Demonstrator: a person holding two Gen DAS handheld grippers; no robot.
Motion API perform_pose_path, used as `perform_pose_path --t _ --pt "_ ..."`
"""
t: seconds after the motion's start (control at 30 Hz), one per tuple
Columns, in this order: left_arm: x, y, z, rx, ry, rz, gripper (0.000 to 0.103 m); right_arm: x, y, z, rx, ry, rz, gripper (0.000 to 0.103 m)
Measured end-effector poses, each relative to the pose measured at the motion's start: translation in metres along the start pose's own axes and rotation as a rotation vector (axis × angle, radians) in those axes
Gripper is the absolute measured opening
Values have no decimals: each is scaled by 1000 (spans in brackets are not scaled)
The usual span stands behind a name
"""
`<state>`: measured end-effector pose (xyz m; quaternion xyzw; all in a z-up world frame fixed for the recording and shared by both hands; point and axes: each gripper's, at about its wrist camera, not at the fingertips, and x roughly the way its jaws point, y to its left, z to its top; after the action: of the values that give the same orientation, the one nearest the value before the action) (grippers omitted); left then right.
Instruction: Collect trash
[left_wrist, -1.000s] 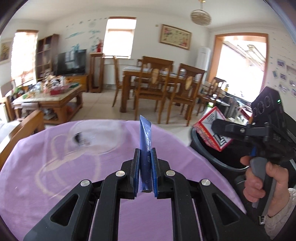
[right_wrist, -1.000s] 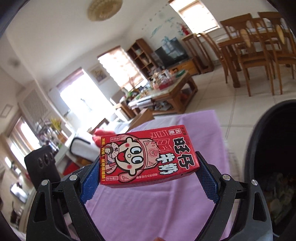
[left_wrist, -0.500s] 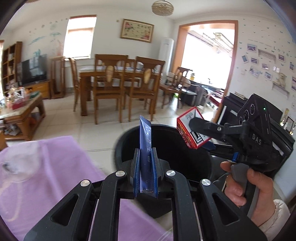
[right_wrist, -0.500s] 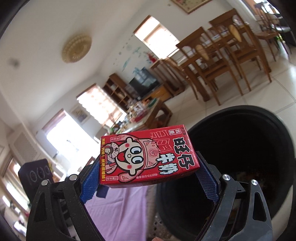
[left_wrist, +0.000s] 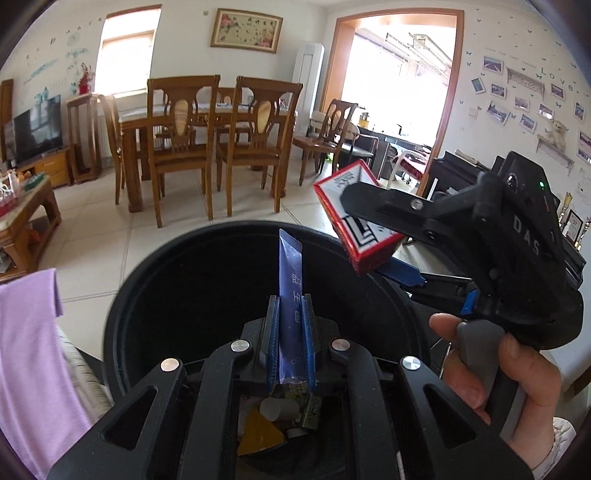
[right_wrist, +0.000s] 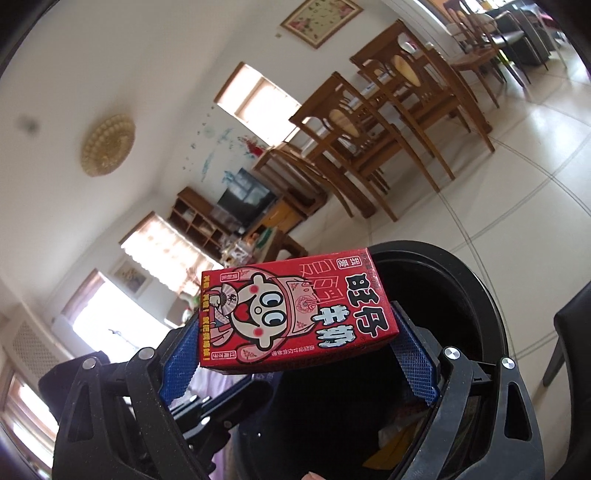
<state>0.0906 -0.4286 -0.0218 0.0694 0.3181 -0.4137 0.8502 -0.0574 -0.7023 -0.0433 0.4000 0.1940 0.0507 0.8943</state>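
Trash bin (left_wrist: 155, 280) is now our landmark: black, round, filling the lower middle of the left wrist view; a second ago that view showed mostly purple cloth (left_wrist: 26, 332), now pushed to the bin's left. Our left gripper (left_wrist: 291, 347) is clamped on a blue sachet (left_wrist: 290, 273), held upright over the bin's opening. Our right gripper (right_wrist: 299, 350) is clamped on a red milk carton (right_wrist: 295, 314) end to end, over the bin's right rim; half a second ago it sat further off that rim. Carton reads the same in the pads as before. Inside the bin we see earlier trash: yellow scrap (left_wrist: 258, 432), green wrapper (left_wrist: 310, 413). Dining chairs (left_wrist: 255, 147) stand well beyond the bin.
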Motion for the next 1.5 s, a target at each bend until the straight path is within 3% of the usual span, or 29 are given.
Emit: perform_pose_path --t 0.33,0.77,1.03,1.1,1.13,1.2,1.23,1.4,1.5 --pt "5 -3 -3 31 10 6 14 36 21 0 -74 44 -35 90" --pt "5 -2 -1 18 47 -22 14 71 71 -5 -284 111 -206 90" --pt "4 1 -1 11 69 -35 15 88 79 -10 -290 141 -231 91" --pt "4 1 -1 11 71 -30 22 87 79 -13 -291 134 -232 94" --pt "4 2 1 11 66 -18 41 86 80 -14 -288 125 -234 99" --pt "0 3 2 2 38 42 67 83 80 -14 -295 104 -254 99" --pt "-2 5 3 -4 30 43 84 82 80 -13 -297 99 -249 99" --pt "-1 8 4 -17 22 55 96 75 81 -12 -315 67 -265 99" --pt "0 9 6 -12 16 60 97 71 79 -14 -329 52 -279 99"
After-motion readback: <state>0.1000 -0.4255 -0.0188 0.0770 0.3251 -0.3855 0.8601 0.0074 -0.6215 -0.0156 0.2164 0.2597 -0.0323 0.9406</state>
